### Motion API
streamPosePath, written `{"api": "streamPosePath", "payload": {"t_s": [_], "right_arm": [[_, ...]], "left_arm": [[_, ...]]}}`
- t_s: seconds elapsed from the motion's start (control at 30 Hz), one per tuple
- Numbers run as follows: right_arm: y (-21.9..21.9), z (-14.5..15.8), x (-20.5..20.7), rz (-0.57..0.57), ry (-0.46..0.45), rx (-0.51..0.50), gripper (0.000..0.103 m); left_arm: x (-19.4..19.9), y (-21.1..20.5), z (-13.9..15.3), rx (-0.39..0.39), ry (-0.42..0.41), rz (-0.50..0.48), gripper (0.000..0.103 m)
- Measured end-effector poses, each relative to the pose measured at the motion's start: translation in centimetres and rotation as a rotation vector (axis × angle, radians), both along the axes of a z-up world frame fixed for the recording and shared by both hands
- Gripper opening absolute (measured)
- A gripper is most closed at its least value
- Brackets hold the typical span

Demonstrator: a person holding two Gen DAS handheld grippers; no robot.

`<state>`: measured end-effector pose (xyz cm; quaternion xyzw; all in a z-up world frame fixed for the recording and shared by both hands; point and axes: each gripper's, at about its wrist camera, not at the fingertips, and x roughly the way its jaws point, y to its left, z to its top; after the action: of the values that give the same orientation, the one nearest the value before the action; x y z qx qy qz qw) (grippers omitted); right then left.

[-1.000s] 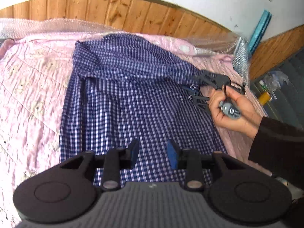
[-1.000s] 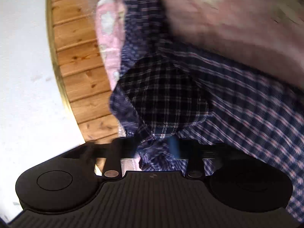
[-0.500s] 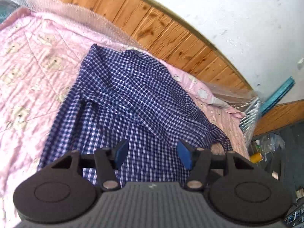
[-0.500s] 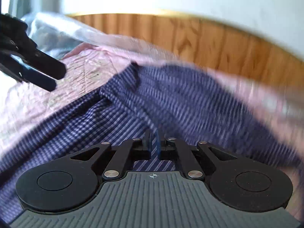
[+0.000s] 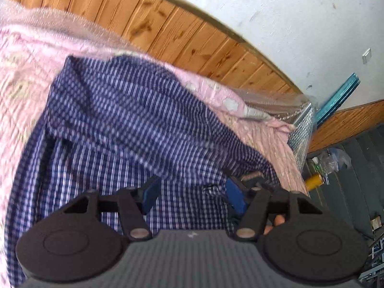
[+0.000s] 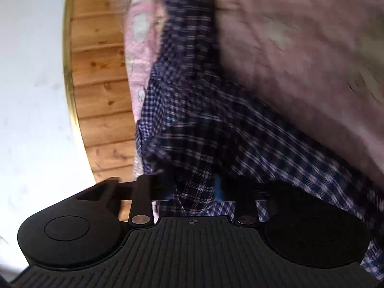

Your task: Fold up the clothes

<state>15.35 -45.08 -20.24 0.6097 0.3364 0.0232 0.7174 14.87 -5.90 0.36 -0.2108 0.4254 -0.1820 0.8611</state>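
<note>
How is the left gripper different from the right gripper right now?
The left gripper has its jaws wide apart and opening, with nothing between them; the right gripper has narrow jaws pinching the blue checked shirt. Both have black fingers with blue pads and are over the shirt.

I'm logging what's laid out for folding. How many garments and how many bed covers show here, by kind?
Blue checked shirt: 1
Pink quilted bed cover: 1
Total: 2
</note>
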Motion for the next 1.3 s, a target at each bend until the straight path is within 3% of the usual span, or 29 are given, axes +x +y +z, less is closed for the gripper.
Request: {"api": "streamPosePath", "payload": {"t_s": [0.13,0.17,0.23,0.27,0.3,0.33,0.47,0.53,0.6,0.77,0.9,1.03,1.07,1.1,1.13,1.17,1.3], "right_arm": [[5.7,8.0,0.2,0.271,-0.243,-0.525,0.019],[7.8,8.6,-0.6,0.357,-0.301,-0.625,0.019],[11.9,9.5,-2.3,0.53,-0.411,-0.811,0.031],[13.9,9.9,-3.1,0.618,-0.466,-0.903,0.047],[16.0,10.3,-4.0,0.706,-0.521,-0.995,0.048],[16.7,9.8,-4.6,0.746,-0.513,-1.023,0.048],[16.3,7.5,-5.3,0.8,-0.408,-0.992,0.052],[15.2,6.9,-5.8,0.82,-0.396,-0.993,0.052],[15.0,7.3,-6.6,0.85,-0.443,-1.023,0.052],[18.2,9.5,-8.5,1.066,-0.703,-1.152,0.051],[18.6,9.4,-9.3,1.211,-0.73,-1.15,0.051],[16.9,8.8,-8.1,1.161,-0.647,-1.059,0.051],[16.3,8.7,-7.7,1.138,-0.624,-1.03,0.051],[15.7,8.7,-7.4,1.115,-0.601,-1.002,0.051],[15.1,8.7,-6.9,1.091,-0.579,-0.977,0.051],[14.2,8.6,-6.9,1.067,-0.56,-0.953,0.052],[10.7,9.7,-5.0,0.979,-0.512,-0.888,0.052]], "left_arm": [[1.2,0.9,0.6,0.009,-0.014,0.037,0.065],[1.4,1.2,0.5,0.009,-0.012,0.05,0.066],[1.4,1.9,-0.4,-0.007,0.022,0.076,0.067],[1.3,2.2,-1.1,-0.022,0.045,0.088,0.068],[1.2,2.5,-2.0,-0.033,0.074,0.099,0.068],[0.9,2.9,-3.1,-0.049,0.11,0.116,0.068],[-0.3,4.0,-6.7,-0.116,0.236,0.211,0.068],[-1.1,4.5,-7.6,-0.157,0.259,0.255,0.068],[-1.5,4.6,-8.3,-0.202,0.279,0.279,0.069],[-0.8,4.1,-9.1,-0.268,0.301,0.291,0.071],[-0.6,3.9,-9.4,-0.272,0.315,0.286,0.075],[-0.8,2.9,-11.4,-0.286,0.392,0.265,0.072],[-0.7,2.4,-11.8,-0.294,0.403,0.248,0.063],[-0.6,2.0,-12.1,-0.289,0.413,0.225,0.035],[-0.5,1.7,-12.4,-0.282,0.421,0.201,0.018],[-0.4,1.6,-12.3,-0.266,0.424,0.185,0.009],[-1.9,4.0,-7.1,-0.206,0.288,0.101,0.007]]}}
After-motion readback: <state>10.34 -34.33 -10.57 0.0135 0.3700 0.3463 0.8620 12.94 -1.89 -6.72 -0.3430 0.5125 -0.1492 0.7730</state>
